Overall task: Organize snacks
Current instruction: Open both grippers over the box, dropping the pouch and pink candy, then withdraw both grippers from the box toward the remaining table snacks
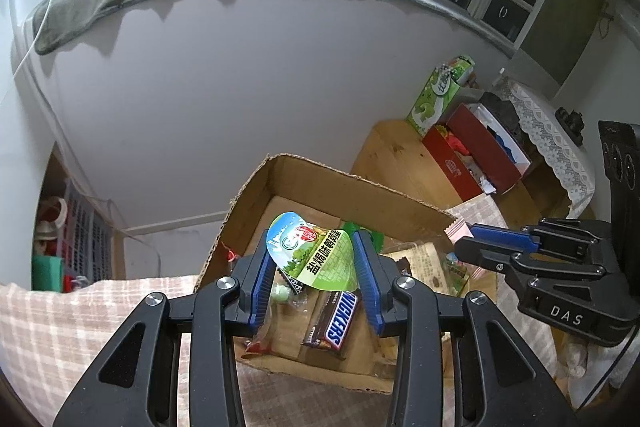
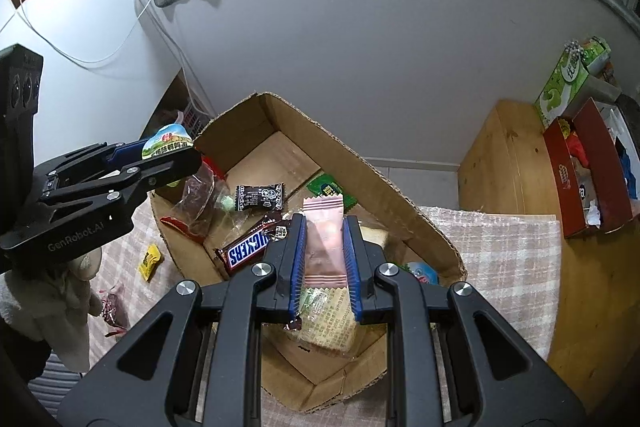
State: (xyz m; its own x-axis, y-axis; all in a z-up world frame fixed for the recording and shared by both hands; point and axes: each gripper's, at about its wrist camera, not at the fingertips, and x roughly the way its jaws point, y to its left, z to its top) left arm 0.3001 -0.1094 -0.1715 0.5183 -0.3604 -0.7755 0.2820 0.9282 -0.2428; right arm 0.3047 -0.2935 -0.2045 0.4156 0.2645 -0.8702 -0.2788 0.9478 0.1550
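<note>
Our left fingers (image 1: 362, 267) pinch a green quail-egg packet (image 1: 316, 255); our right fingers (image 2: 354, 259) pinch a pink sachet (image 2: 324, 243) above the cardboard box (image 2: 384, 183).

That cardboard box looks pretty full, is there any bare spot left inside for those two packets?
Yes. The cardboard box has bare floor at its far corner, behind the black candy. The near half is crowded around the Snickers bar. The plaid cloth right of the box is also bare.
</note>
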